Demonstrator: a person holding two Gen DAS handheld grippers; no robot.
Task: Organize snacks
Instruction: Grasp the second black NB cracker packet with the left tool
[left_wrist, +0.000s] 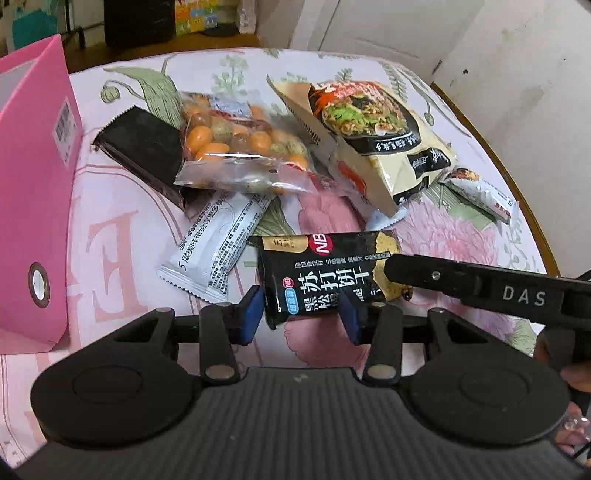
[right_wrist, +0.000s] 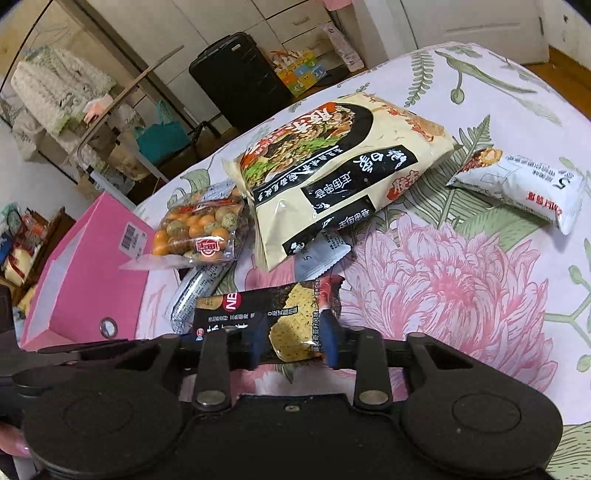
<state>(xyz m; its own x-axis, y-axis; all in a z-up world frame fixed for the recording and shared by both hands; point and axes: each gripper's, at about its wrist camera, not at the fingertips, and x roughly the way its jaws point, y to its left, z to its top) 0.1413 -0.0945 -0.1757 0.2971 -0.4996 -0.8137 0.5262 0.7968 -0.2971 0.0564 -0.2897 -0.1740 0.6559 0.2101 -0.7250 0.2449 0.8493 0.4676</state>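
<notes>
On flowered bedspread (left_wrist: 461, 236), pink file box (left_wrist: 33, 206) stands at left, noodle bag (left_wrist: 384, 144) behind in the pile. Black soda cracker pack (left_wrist: 325, 273) lies nearest. Right gripper (right_wrist: 295, 345) clenched on its crinkled end; left gripper (left_wrist: 301, 314) straddles the other end, pads not visibly pressing. Advice: lift level, keep right grip firm, steer toward box.
</notes>
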